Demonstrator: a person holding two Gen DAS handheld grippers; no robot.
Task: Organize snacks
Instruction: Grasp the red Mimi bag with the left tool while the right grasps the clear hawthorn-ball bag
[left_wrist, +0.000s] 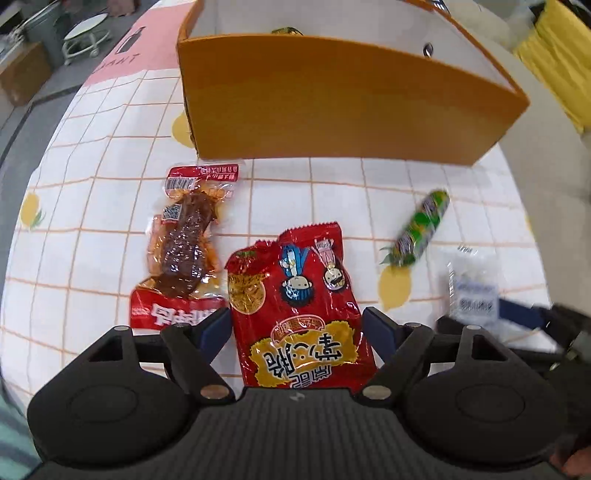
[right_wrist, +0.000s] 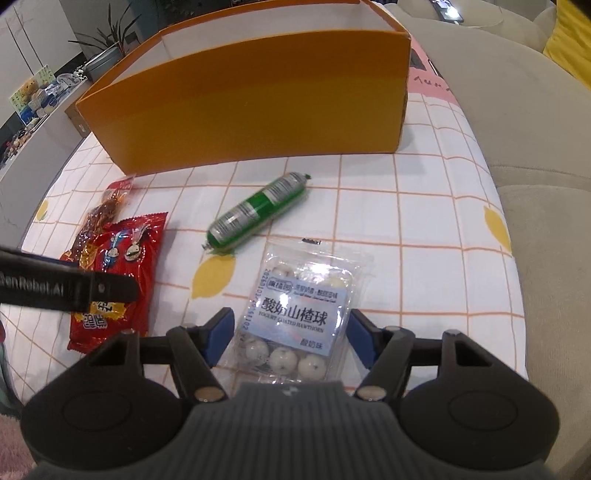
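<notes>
My left gripper is open, its blue pads on either side of a red snack bag lying on the checked tablecloth. A clear pack with a brown meat snack lies just to its left. My right gripper is open around a clear pack of yogurt hawthorn balls, which also shows in the left wrist view. A green sausage lies between the packs, also in the left wrist view. The orange box stands open behind them, with something inside at its far wall.
The checked tablecloth has lemon prints. A beige sofa borders the table on the right. The left gripper's arm crosses the red bag in the right wrist view. A yellow cushion lies at the far right.
</notes>
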